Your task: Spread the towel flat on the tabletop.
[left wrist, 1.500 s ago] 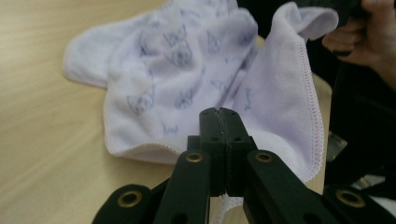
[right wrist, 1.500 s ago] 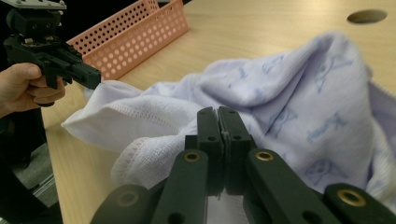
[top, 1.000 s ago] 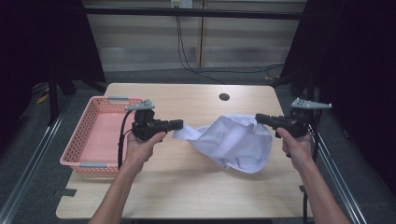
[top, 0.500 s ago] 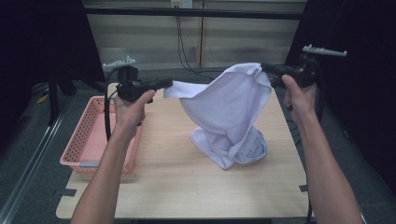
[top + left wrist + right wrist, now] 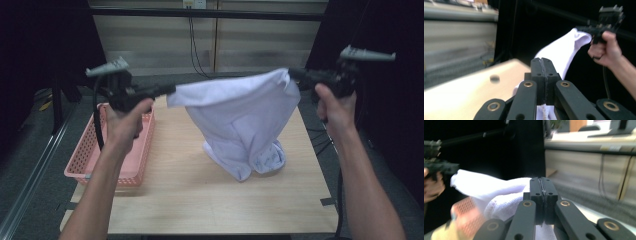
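A white cloth point(image 5: 240, 115) hangs stretched between both grippers, high above the wooden table point(image 5: 190, 190). Its lower folds still rest on the tabletop. My left gripper point(image 5: 170, 91) is shut on the cloth's left corner, and my right gripper point(image 5: 292, 74) is shut on its right corner. In the left gripper view the jaws point(image 5: 544, 62) are pressed together with a sliver of white cloth point(image 5: 559, 53) between them, and the other hand holds the far corner. In the right gripper view the jaws point(image 5: 543, 182) pinch the white cloth point(image 5: 499, 195), which runs off to the left.
A pink mesh basket point(image 5: 95, 150) sits at the table's left edge, below my left forearm. A small dark hole point(image 5: 494, 78) marks the tabletop at the far side. Metal rails and dark curtains stand to the left and right of the table.
Both grippers have lifted from table height to well above it and moved apart, pulling the cloth's top edge taut. Most of the cloth has risen off the table.
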`<state>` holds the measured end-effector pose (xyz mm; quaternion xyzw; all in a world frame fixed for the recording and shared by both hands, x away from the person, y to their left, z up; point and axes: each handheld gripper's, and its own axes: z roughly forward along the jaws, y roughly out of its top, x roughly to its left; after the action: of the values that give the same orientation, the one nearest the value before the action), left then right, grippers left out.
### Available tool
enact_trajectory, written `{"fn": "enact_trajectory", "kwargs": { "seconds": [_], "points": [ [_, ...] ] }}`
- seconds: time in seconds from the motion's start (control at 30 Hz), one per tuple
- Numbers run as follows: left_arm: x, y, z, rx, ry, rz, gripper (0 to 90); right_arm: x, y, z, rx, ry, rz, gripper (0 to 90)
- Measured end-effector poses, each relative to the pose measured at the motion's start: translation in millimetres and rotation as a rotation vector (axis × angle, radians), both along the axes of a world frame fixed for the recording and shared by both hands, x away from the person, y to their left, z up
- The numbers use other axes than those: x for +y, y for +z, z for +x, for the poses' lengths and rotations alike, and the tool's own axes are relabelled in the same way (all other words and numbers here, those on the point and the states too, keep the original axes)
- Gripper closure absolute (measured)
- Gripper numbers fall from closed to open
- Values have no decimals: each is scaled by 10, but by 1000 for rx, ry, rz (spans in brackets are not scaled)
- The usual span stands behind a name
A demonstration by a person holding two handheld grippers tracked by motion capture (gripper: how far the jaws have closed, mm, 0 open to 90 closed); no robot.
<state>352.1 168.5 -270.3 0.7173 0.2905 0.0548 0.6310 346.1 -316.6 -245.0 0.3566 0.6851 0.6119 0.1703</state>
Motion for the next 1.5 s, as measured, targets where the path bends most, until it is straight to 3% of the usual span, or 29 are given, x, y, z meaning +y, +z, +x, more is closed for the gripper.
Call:
{"fn": "enact_trajectory", "kwargs": {
  "seconds": [0.03, 0.07, 0.1, 0.17, 0.27, 0.33, 0.4, 0.43, 0.47, 0.53, 0.6, 0.63, 0.7, 0.77, 0.8, 0.83, 0.9, 0.97, 1.0, 1.03, 1.17, 1.27, 1.37, 1.43, 1.5],
  "points": [
    [-21, -149, -88, 21, -29, 20, 898, 16, -91, -64, 17, 21, 10, 890],
    [-33, -261, -174, 27, -34, 43, 898, 47, -233, -176, 35, 35, -23, 890],
    [-31, -371, -264, 38, -37, 56, 898, 60, -349, -281, 45, 55, -17, 890],
    [9, -579, -438, 73, -65, 34, 898, 85, -561, -506, 69, 94, -36, 890],
    [81, -801, -724, 111, -77, 34, 898, 93, -821, -870, 99, 147, 1, 890],
    [123, -889, -951, 104, -84, 56, 898, 111, -948, -1104, 110, 179, 11, 890],
    [169, -1014, -1165, 123, -128, 27, 898, 140, -1067, -1325, 122, 192, -27, 889],
    [171, -1071, -1235, 136, -130, 49, 898, 148, -1148, -1421, 138, 200, -35, 889],
    [173, -1184, -1338, 160, -113, 101, 897, 154, -1218, -1482, 151, 205, -40, 889],
    [206, -1401, -1458, 215, -120, 116, 897, 161, -1448, -1622, 202, 200, -82, 888],
    [243, -1602, -1572, 262, -127, 126, 897, 151, -1686, -1744, 271, 196, -86, 889],
    [252, -1651, -1607, 276, -129, 130, 896, 147, -1770, -1803, 296, 190, -109, 889],
    [253, -1730, -1694, 295, -146, 171, 897, 137, -1894, -1906, 343, 207, -104, 889],
    [221, -1802, -1748, 326, -176, 179, 895, 162, -1991, -1997, 370, 217, -137, 888],
    [191, -1837, -1752, 330, -191, 201, 890, 171, -2037, -2011, 381, 226, -132, 877],
    [174, -1850, -1746, 332, -187, 199, 844, 175, -2081, -2005, 385, 231, -132, 804],
    [142, -1855, -1686, 316, -192, 177, 800, 168, -2072, -1960, 379, 201, -149, 781],
    [89, -1858, -1593, 251, -196, 181, 790, 142, -2041, -1873, 349, 160, -180, 749],
    [57, -1868, -1514, 255, -179, 201, 790, 118, -2041, -1807, 342, 149, -184, 744],
    [23, -1879, -1437, 272, -172, 194, 789, 101, -2048, -1737, 336, 133, -196, 725],
    [-138, -1941, -1057, 255, -174, 243, 746, 36, -2114, -1399, 333, 52, -261, 653],
    [-248, -2075, -735, 292, -155, 244, 730, 8, -2154, -1141, 351, -10, -267, 608],
    [-384, -2186, -503, 335, -159, 248, 726, 19, -2173, -927, 357, -28, -270, 584],
    [-498, -2242, -408, 314, -148, 310, 716, 51, -2198, -788, 352, -33, -277, 558],
    [-585, -2300, -353, 320, -146, 319, 702, 112, -2235, -666, 354, -16, -280, 565]
  ]
}}
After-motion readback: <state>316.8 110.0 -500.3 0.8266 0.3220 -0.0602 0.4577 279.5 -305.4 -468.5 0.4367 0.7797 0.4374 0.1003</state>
